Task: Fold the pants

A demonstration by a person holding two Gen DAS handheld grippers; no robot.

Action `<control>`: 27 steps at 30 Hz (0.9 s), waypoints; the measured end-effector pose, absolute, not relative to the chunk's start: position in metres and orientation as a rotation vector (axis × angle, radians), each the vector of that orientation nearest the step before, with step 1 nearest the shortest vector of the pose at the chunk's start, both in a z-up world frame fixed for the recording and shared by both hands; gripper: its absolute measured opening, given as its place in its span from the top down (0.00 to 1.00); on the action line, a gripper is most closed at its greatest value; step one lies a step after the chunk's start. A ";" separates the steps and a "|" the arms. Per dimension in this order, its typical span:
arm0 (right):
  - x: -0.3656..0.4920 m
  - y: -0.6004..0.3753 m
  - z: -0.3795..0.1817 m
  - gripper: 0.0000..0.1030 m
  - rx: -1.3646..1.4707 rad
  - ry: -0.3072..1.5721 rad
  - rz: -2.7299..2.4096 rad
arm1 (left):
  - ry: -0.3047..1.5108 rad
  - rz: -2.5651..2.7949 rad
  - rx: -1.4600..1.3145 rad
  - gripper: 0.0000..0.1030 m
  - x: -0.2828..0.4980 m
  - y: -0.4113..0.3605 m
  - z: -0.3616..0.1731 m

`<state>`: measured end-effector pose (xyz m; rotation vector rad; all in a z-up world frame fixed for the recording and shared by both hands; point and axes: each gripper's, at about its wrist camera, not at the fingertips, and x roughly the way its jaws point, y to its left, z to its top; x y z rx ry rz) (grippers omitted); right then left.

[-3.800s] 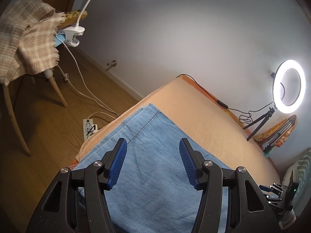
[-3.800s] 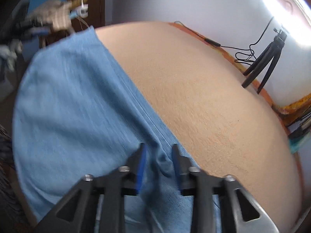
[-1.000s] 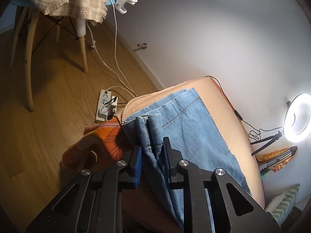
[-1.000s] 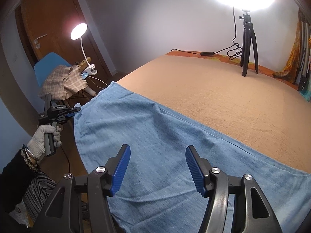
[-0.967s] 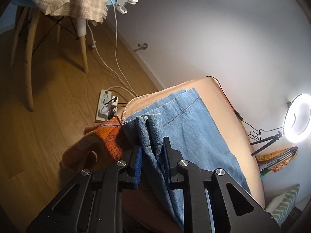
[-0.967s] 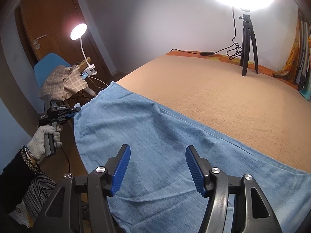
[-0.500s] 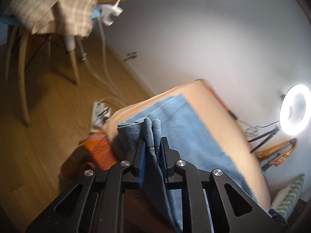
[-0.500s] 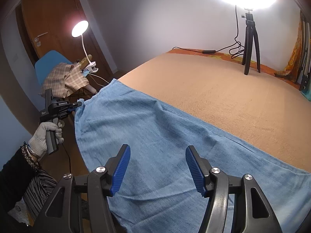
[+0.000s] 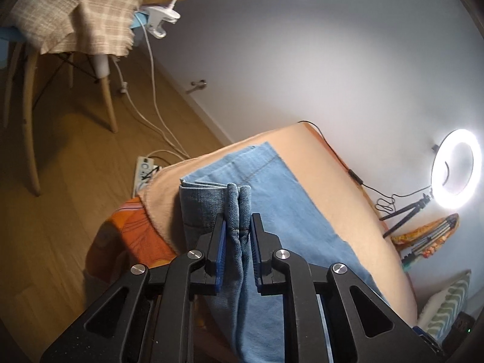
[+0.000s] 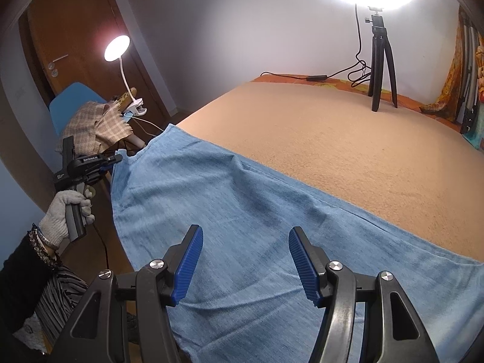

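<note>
Light blue denim pants lie spread along the near side of a tan bed blanket. In the left wrist view the pants run away over the bed. Their hem end is bunched upright between the pads of my left gripper, which pinches it at the bed's corner while its jaws are opening slightly. The right wrist view shows that left gripper held by a gloved hand at the pants' far left end. My right gripper hovers open above the middle of the pants, holding nothing.
A ring light on a black tripod stands at the back of the bed with its cable. Beside the bed is a chair draped with plaid cloth, a clip lamp and a power strip on the wooden floor. A striped pillow lies at right.
My left gripper has lifted the pinched hem a little and carried it toward the bed; the folded end now stands taller between its pads. The right gripper has stayed still and open.
</note>
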<state>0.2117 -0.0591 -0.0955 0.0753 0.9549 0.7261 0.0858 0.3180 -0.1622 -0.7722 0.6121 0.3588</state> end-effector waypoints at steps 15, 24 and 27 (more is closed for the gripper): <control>0.212 -0.054 -0.094 0.40 0.067 0.960 0.745 | 0.622 0.394 -0.745 0.90 0.080 0.324 -0.169; 0.215 -0.062 -0.098 0.40 0.107 0.973 0.727 | 0.513 0.121 -0.634 0.92 0.096 0.257 -0.112; 0.219 -0.065 -0.103 0.40 0.117 0.984 0.715 | 0.526 0.029 -0.539 0.92 0.107 0.219 -0.101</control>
